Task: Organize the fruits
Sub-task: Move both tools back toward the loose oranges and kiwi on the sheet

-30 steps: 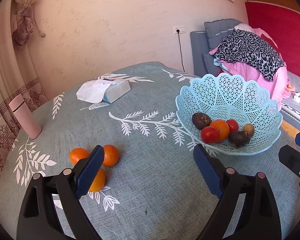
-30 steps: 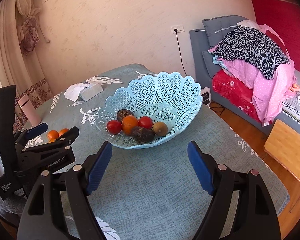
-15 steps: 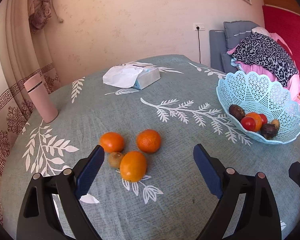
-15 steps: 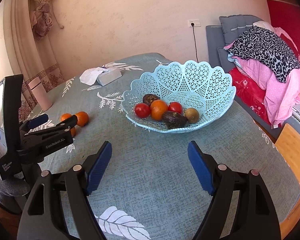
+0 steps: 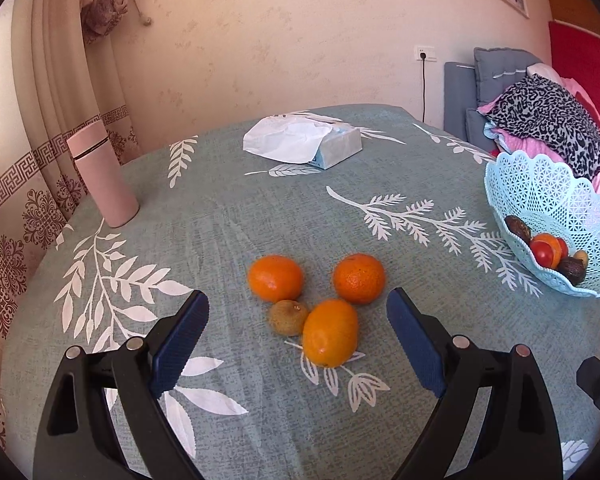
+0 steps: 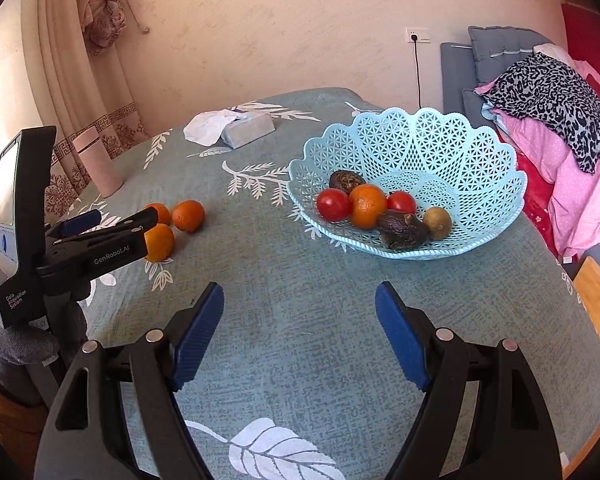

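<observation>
1. The blue basket [image 6: 480,152] sits on the counter [image 6: 320,320] at the right side, and it holds two tomatoes, one orange, two dark fruits and a small brown one, so I think this is where all the fruit should go
2. Three oranges and a little brown kiwi [image 5: 289,317] lie loose on the counter, well apart from the basket. The front orange [image 5: 330,332] touches the kiwi, so they sit in one small bunch
3. The left hand-held gripper [image 5: 298,350] hangs over that bunch with its jaws wide apart and nothing in them. It looks ready to pick one fruit, most likely the front orange
4. The right hand-held gripper [image 6: 299,332] is also spread wide and holds nothing. It points at the bare cloth in front of the basket, maybe waiting its turn
5. A pink cup [image 5: 102,178] and a tissue box [image 5: 304,146] stand far back, out of the way
</observation>
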A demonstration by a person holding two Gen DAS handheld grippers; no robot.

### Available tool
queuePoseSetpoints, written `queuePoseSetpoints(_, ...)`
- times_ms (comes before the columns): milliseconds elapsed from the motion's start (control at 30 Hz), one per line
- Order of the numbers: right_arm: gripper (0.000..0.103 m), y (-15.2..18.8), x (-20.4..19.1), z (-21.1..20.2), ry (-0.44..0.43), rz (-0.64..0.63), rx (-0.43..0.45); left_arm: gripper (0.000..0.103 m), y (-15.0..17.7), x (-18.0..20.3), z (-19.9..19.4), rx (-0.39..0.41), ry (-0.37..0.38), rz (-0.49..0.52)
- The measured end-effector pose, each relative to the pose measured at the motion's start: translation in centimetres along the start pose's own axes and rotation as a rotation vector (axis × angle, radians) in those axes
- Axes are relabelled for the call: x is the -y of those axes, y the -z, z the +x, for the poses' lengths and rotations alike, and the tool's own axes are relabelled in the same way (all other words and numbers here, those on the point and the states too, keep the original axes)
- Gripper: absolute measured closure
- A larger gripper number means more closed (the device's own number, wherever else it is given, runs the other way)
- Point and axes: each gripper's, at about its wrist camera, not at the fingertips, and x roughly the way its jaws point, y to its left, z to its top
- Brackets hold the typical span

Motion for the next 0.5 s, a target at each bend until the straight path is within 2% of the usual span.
queuePoseSetpoints(300, 0.023, -1.1, -2.5, 2.7, -0.077, -0.038, -0.088, 0.013, -0.3, -6.6, 1.2, -0.034, -0.025, -0.193)
queuePoseSetpoints(500, 0.023, -2.1, -5.6, 5.2, -0.14, -0.087, -0.14, 0.013, 0.6, -9.1, 2.2, -0.062, -0.031, -0.284)
